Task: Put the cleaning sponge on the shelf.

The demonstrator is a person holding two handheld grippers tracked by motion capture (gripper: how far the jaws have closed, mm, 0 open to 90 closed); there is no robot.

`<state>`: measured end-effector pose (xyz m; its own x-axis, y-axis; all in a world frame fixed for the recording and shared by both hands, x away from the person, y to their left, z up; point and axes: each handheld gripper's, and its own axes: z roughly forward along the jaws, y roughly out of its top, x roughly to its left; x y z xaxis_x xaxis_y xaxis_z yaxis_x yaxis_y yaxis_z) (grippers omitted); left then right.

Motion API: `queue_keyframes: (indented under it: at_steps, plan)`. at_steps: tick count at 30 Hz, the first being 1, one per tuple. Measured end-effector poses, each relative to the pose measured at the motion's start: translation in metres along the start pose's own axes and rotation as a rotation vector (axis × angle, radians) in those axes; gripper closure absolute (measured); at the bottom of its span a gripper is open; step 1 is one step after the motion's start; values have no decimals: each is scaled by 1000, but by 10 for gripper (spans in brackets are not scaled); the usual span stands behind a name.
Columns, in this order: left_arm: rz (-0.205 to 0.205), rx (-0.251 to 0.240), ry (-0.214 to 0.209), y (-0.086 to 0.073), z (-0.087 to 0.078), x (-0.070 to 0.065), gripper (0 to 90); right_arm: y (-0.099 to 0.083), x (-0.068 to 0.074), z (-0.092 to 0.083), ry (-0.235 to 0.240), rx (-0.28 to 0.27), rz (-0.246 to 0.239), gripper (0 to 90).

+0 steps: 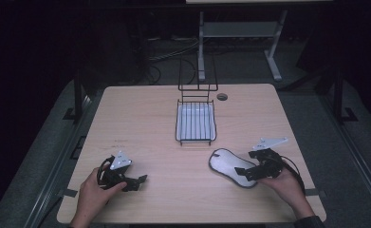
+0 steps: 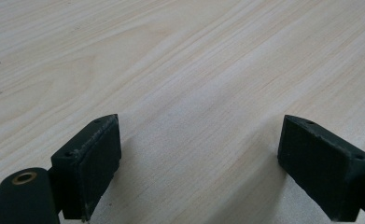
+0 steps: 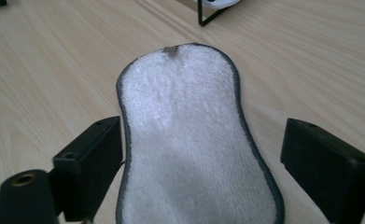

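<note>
The pale wooden table (image 1: 140, 118) carries a wire rack (image 1: 196, 122) (white tray inside) and a white pad (image 1: 231, 166).

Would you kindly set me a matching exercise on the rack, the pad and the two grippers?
Things:
1. rack
2. pad
3. left gripper
4. right gripper

States:
A. open over bare wood
B. open, jaws either side of the pad
C. at the table's far middle, holding a white tray
D. white, dark-edged, lying flat

Pairs: 1-C, 2-D, 3-A, 4-B
</note>
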<state>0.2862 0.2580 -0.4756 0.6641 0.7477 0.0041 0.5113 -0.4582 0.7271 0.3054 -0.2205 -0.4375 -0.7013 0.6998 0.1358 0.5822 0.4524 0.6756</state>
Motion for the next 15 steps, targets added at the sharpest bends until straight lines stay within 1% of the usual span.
queue_keyframes:
  at_steps: [2,3,6,13,15]
  plan:
    - [-1,0,0,0,0,0,127,2,1,5,2,19,-8,89]
    - [-1,0,0,0,0,0,127,4,1,7,4,22,-17,89]
    - [-1,0,0,0,0,0,127,8,2,12,10,29,-24,88]
    - [-1,2,0,0,0,0,127,11,-3,25,-6,57,-49,89]
    - [0,2,0,0,0,0,127,11,-5,29,-12,65,-46,89]
